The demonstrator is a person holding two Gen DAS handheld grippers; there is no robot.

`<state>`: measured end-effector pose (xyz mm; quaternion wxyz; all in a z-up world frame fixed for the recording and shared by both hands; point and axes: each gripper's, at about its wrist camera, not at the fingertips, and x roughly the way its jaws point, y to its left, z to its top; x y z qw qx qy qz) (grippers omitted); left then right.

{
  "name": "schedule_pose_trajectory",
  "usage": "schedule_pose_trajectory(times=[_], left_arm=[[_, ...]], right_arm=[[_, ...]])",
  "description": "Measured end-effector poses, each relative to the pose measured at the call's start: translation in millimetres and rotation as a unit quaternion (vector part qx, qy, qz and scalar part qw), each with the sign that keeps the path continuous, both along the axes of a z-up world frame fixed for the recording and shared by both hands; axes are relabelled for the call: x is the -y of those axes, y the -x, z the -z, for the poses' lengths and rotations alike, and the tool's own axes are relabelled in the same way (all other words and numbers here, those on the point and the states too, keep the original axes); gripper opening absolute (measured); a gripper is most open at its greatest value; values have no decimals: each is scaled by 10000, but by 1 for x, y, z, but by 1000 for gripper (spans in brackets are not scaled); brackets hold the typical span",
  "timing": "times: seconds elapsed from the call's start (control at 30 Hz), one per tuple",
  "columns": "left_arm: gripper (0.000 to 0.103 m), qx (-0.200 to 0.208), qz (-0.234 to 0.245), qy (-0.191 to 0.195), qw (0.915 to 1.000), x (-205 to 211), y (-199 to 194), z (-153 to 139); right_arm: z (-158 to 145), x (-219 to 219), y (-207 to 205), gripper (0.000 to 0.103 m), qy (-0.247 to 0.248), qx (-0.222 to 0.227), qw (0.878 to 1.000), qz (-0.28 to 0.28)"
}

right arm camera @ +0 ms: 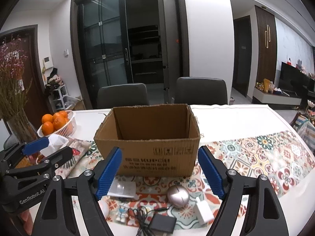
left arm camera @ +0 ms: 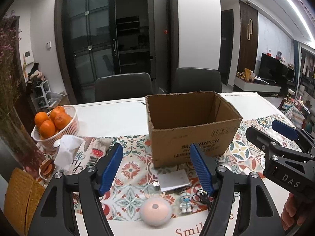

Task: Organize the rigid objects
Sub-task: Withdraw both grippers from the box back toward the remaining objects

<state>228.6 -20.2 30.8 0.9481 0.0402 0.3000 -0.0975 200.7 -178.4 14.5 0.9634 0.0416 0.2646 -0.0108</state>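
An open, empty cardboard box (left arm camera: 194,125) (right arm camera: 147,137) stands on the patterned runner. In front of it lie a silver flat case (left arm camera: 173,180) (right arm camera: 123,189), a pink round device (left arm camera: 155,211), a small white figurine (left arm camera: 185,203) (right arm camera: 121,214), a silver mouse (right arm camera: 178,196), a white plug (right arm camera: 202,213) and a black adapter with cable (right arm camera: 161,225). My left gripper (left arm camera: 157,170) is open and empty above the case; it also shows in the right wrist view (right arm camera: 49,148). My right gripper (right arm camera: 159,175) is open and empty above the mouse; it also shows in the left wrist view (left arm camera: 275,133).
A white basket of oranges (left arm camera: 57,127) (right arm camera: 59,125) and a tissue pack (left arm camera: 68,151) sit at the left. A vase of dried flowers (left arm camera: 13,122) stands at the far left. Two grey chairs (left arm camera: 124,87) stand behind the table.
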Motion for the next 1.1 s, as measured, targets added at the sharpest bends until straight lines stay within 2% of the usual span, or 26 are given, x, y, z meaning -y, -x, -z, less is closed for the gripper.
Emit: schedule_pose_trajectory(times=[0.63,1.1], left_arm=[[74,-65,-226,-31,9997,-22,37,32],[74,-546,-188,-88,9983,-23,37,73]], right_arm=[[31,-9,25,80,-116,-400,9987,294],[72,-10,31,80,-245,-895,9946,465]])
